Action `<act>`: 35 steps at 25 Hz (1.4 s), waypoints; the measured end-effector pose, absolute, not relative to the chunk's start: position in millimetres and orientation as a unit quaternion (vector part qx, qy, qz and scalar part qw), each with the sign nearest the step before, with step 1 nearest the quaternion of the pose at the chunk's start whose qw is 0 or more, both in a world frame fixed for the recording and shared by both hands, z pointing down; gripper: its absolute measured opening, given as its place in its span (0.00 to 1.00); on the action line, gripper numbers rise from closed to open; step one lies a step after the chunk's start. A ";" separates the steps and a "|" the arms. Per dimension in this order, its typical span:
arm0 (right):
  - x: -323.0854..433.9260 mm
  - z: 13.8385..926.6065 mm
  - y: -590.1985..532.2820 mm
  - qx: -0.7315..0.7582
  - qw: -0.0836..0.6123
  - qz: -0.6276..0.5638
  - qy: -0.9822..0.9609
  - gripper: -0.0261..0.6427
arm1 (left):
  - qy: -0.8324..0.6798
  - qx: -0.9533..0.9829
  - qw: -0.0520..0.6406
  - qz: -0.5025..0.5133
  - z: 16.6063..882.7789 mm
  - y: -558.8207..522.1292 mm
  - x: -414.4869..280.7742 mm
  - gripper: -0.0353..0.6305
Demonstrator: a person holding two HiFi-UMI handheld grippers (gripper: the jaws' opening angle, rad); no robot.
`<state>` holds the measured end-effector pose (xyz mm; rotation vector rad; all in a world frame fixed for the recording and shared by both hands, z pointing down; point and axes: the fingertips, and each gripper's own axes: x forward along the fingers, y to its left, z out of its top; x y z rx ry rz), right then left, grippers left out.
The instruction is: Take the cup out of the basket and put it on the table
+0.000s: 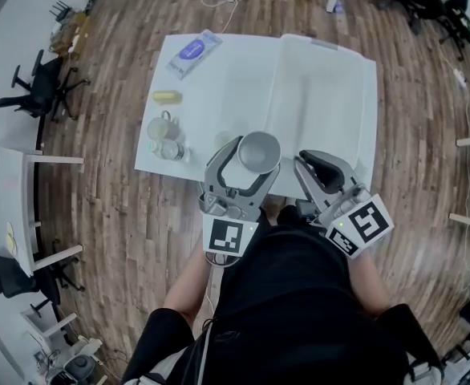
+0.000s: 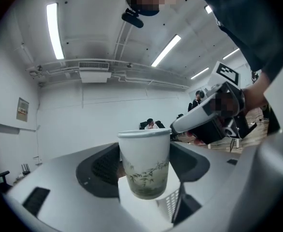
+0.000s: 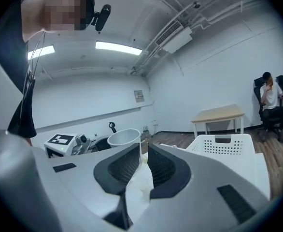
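A white paper cup (image 1: 259,151) with a leaf print (image 2: 144,166) sits upright between the pads of my left gripper (image 1: 253,160), which is shut on it. It hangs above the near edge of the white-covered table (image 1: 219,87). The big white basket (image 1: 363,111) stands on the table's right half, and its perforated wall (image 3: 223,146) is to the right of my right gripper (image 3: 144,153). That gripper (image 1: 319,163) is beside the cup (image 3: 124,138). Its jaws stand a narrow slit apart, and only white table cover shows through the slit.
On the table's left side lie a blue-labelled packet (image 1: 193,52), a yellow object (image 1: 167,97) and a cluster of small cups (image 1: 164,135). Office chairs (image 1: 38,87) stand on the wooden floor to the left. A seated person (image 3: 272,105) and a wooden table (image 3: 219,115) are further off.
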<state>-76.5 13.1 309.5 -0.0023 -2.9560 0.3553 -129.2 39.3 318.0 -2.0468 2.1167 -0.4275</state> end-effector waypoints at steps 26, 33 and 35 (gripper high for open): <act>-165.9 376.6 88.4 -0.104 0.226 0.156 -0.956 0.08 | 0.755 -0.613 0.063 -0.222 412.8 118.5 -165.8 0.54; -176.2 410.1 92.2 -0.054 0.239 0.169 -0.955 0.08 | 0.751 -0.609 -0.018 -0.255 474.6 143.0 -179.9 0.54; -176.8 424.3 94.8 -0.041 0.243 0.183 -0.952 0.08 | 0.749 -0.606 -0.043 -0.264 492.3 153.9 -181.7 0.54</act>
